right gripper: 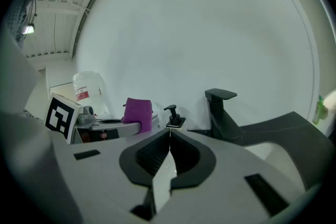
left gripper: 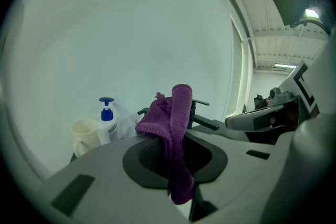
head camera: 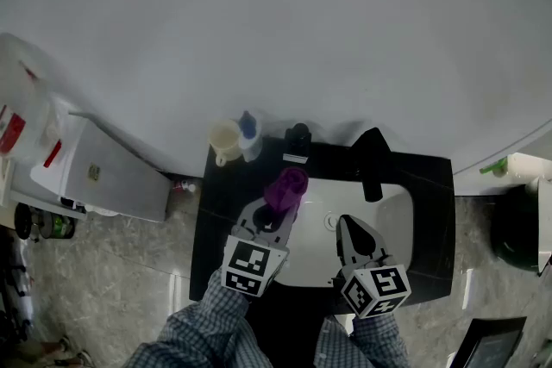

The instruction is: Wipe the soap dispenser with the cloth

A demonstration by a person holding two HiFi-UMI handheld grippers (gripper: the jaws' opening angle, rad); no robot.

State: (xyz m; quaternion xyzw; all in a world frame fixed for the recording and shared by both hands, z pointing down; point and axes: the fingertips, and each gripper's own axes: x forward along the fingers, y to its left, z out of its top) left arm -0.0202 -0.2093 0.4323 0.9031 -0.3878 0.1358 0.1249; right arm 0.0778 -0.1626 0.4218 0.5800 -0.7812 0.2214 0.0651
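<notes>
Mug (head camera: 224, 138), cream-coloured, is standing at the back left corner of the black counter (head camera: 222, 202), against the white wall (head camera: 276, 13). A white pump bottle (head camera: 249, 132) with a blue top is standing just beside it on the right. Next along the back edge, the black soap dispenser (head camera: 297, 140) is sitting upright on its square base, with neither gripper holding it.

The left gripper (head camera: 271, 218) is hovering over the left part of the counter, just in front of the dispenser. Its jaws are clamping a purple cloth (head camera: 286, 188), which is bunching above the jaw tips while one end is hanging down between them. The cloth is sitting close to the dispenser; contact between the two cannot be confirmed from any view.

The right gripper (head camera: 351, 230) is hovering over the white basin (head camera: 397, 215). Its jaws are pressing together with nothing between them and are pointing toward the dispenser and the wall. Further right, the black faucet (head camera: 372, 164) is rising at the basin's back edge, its spout reaching forward over the bowl.
</notes>
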